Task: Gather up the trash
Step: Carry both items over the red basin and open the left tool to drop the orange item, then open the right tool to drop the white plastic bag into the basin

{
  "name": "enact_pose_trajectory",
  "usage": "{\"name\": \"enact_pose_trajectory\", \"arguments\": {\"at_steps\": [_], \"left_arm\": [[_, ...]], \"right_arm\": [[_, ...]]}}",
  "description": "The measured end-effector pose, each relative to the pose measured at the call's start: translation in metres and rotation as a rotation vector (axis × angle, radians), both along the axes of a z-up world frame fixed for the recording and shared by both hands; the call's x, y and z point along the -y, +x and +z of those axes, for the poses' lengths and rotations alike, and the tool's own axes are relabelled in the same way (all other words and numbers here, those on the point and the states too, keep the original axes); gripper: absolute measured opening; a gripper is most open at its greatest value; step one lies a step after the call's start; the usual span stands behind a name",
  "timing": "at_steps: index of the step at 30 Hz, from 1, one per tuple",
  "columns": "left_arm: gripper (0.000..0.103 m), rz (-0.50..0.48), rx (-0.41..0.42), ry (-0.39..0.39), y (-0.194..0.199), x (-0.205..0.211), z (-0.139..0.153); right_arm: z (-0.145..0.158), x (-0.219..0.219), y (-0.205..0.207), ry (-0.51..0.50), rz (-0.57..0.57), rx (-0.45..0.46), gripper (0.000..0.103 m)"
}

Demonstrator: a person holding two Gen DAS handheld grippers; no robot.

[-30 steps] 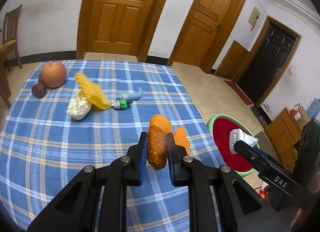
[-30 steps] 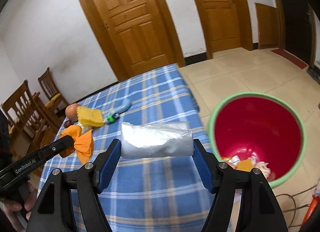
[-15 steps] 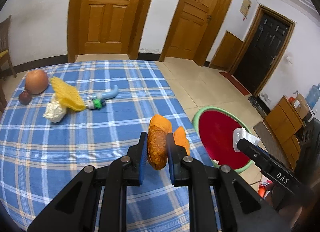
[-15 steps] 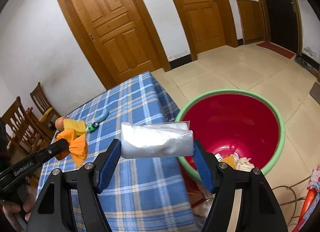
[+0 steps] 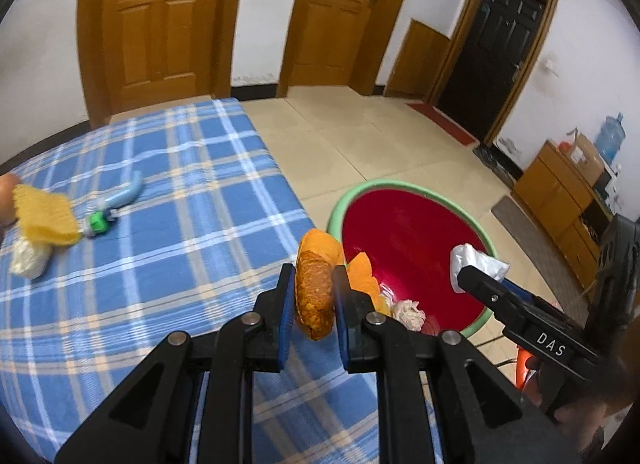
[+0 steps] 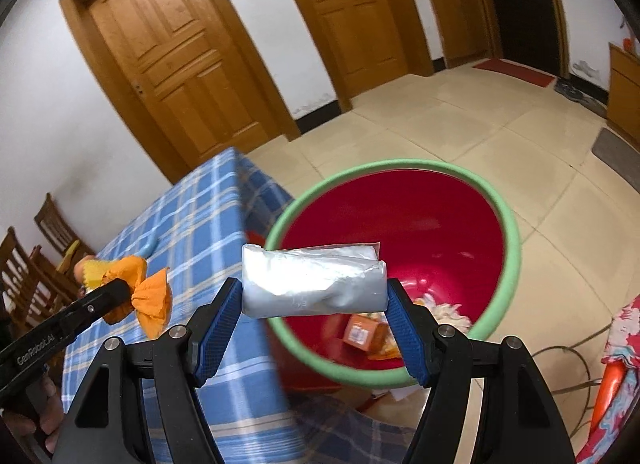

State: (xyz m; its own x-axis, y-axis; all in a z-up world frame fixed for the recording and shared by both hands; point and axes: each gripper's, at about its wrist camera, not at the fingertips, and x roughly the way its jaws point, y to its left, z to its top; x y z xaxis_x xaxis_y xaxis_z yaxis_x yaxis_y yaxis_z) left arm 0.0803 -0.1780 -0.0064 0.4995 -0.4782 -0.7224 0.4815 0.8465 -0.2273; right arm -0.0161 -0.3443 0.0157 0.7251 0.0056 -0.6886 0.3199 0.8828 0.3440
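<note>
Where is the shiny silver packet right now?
In the right wrist view, the silver packet sits clamped sideways in the right tool, up in the air over the near rim of the red bin.

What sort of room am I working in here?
Most likely a home dining or living room: panelled wooden doors, a table under a blue plaid tablecloth, wooden dining chairs by the wall, beige tiled floor.

Both tools have carried their loads nearer the red basin (image 6: 500, 248).
</note>
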Motion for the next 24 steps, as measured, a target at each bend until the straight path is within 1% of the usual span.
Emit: {"name": "enact_pose_trajectory", "arguments": {"at_steps": [9, 16, 17, 18, 19, 21, 24], "left_arm": [[0.017, -0.059, -0.048, 0.024, 0.017, 0.044, -0.023], [0.018, -0.111, -0.047, 0.037, 0.019, 0.073, -0.028], [0.02, -0.116, -0.047, 0.041, 0.018, 0.076, -0.028], [0.026, -0.123, -0.049, 0.043, 0.018, 0.079, -0.028], [0.036, -0.125, -0.049, 0.044, 0.017, 0.081, -0.029], [0.045, -0.123, -0.042, 0.045, 0.016, 0.082, -0.028], [0.047, -0.119, -0.034, 0.053, 0.016, 0.082, -0.027]], "right_arm": [[-0.017, 0.03, 0.003, -0.015, -0.055, -0.037, 0.073], [-0.025, 0.054, -0.001, -0.006, -0.106, -0.055, 0.073], [-0.025, 0.055, -0.001, -0.006, -0.111, -0.057, 0.073], [-0.026, 0.057, -0.002, -0.005, -0.116, -0.057, 0.073], [-0.026, 0.059, -0.002, -0.004, -0.121, -0.058, 0.073], [-0.027, 0.062, -0.003, -0.004, -0.13, -0.058, 0.073], [-0.028, 0.063, -0.001, -0.004, -0.132, -0.056, 0.074]]}}
